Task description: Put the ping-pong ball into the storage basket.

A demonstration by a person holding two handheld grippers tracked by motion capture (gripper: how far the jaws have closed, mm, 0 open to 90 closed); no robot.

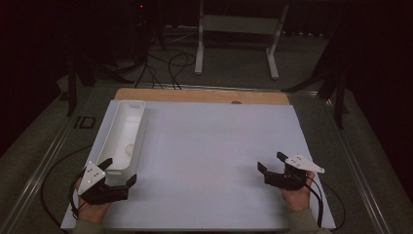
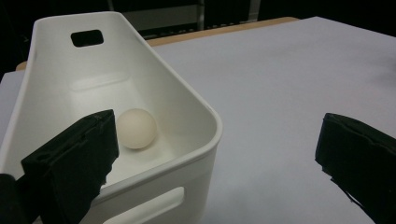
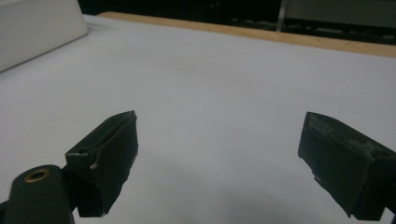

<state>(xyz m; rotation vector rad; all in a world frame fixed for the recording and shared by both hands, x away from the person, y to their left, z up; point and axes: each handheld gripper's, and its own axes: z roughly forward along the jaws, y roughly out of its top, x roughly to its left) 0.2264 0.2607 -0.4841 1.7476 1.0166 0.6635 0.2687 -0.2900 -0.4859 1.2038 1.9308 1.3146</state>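
Now | left gripper (image 1: 118,171) is hovering wide apart at the near end of the long white plastic bin (image 1: 138,111), likely lining up on the small cream ball (image 2: 136,128) lying inside | right gripper (image 1: 273,168) is waiting spread and empty over the white tabletop (image 1: 214,146), well clear.
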